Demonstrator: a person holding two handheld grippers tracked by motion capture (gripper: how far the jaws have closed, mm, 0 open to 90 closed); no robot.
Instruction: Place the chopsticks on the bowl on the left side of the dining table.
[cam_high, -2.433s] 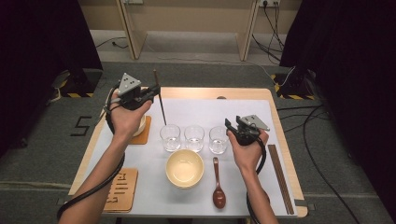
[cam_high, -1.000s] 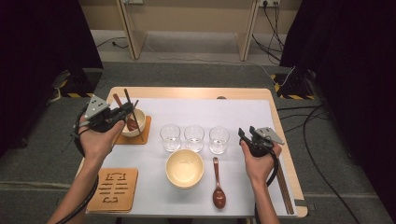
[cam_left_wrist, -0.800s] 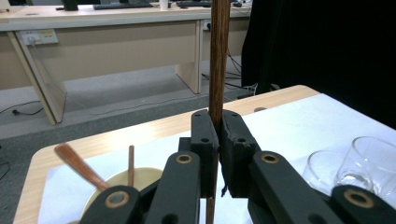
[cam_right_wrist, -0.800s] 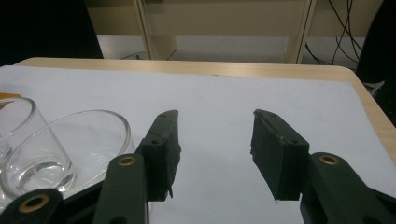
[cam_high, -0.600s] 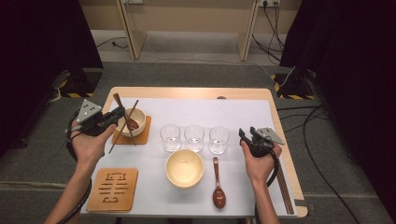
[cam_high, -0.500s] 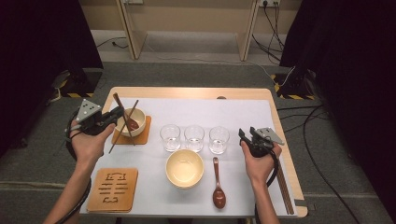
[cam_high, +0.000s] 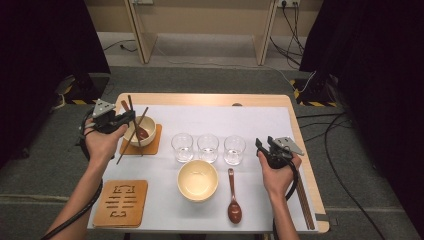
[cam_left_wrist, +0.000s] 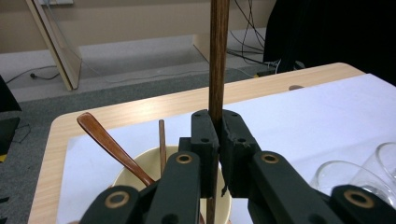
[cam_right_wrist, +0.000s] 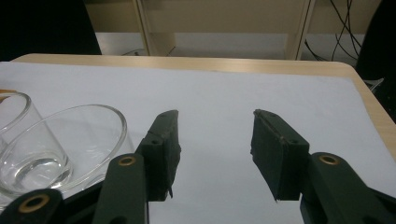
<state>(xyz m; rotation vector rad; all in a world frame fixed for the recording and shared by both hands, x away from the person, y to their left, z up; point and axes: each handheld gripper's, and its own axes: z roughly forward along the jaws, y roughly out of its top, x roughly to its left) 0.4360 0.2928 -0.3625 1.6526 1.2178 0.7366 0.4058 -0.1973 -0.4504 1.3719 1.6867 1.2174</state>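
The left hand-held gripper (cam_high: 121, 120) pinches a dark wooden chopstick (cam_left_wrist: 217, 60) over the cream bowl (cam_high: 145, 128) at ten o'clock, seemingly to drop it in; the right hand-held gripper (cam_right_wrist: 215, 154) waits, jaws apart, empty.

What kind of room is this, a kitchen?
Probably not a kitchen but a test room: a table laid with bowls and three glasses, dark curtains at the sides, loose cables on the grey floor.
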